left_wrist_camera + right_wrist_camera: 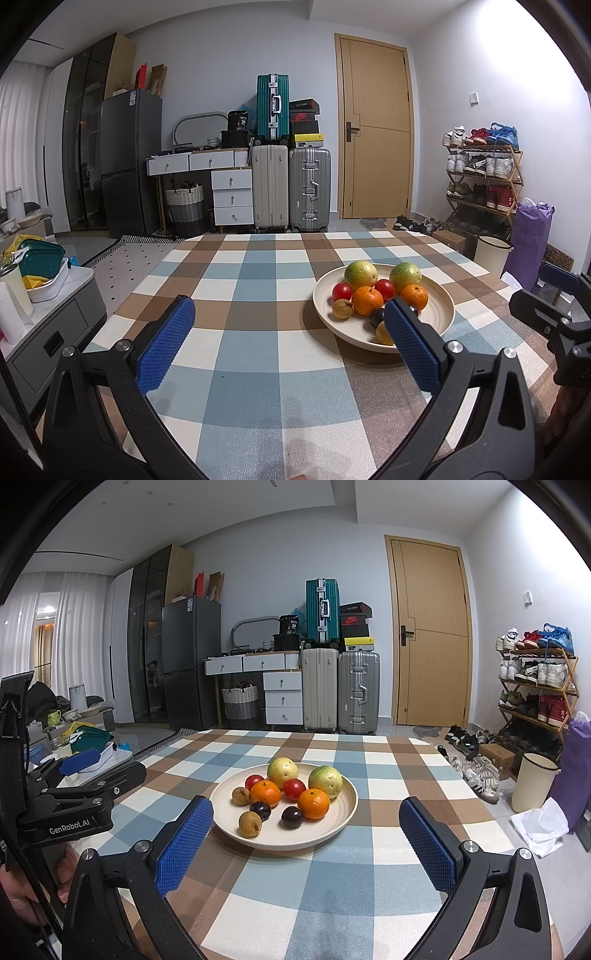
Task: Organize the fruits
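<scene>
A cream plate point(332, 834) point(441, 314) of fruit sits on the checked tablecloth point(332, 893) point(258, 332). It holds two green guavas point(325, 781) point(361, 274), two oranges point(313, 803) point(366, 300), two red tomatoes point(294, 789) point(341, 291), two dark plums point(291, 816) and two brown longans point(250, 823) point(342, 308). My right gripper point(306, 836) is open, just short of the plate's near rim. My left gripper point(288, 338) is open too, left of the plate; its right finger point(410, 332) covers part of the rim. Neither holds anything.
The table's far edge faces suitcases point(340, 690), a white drawer unit point(283, 698) and a wooden door point(432, 635). A shoe rack point(535, 686) and cream bin point(533, 786) stand on the right. A side cabinet with containers point(44, 273) is on the left.
</scene>
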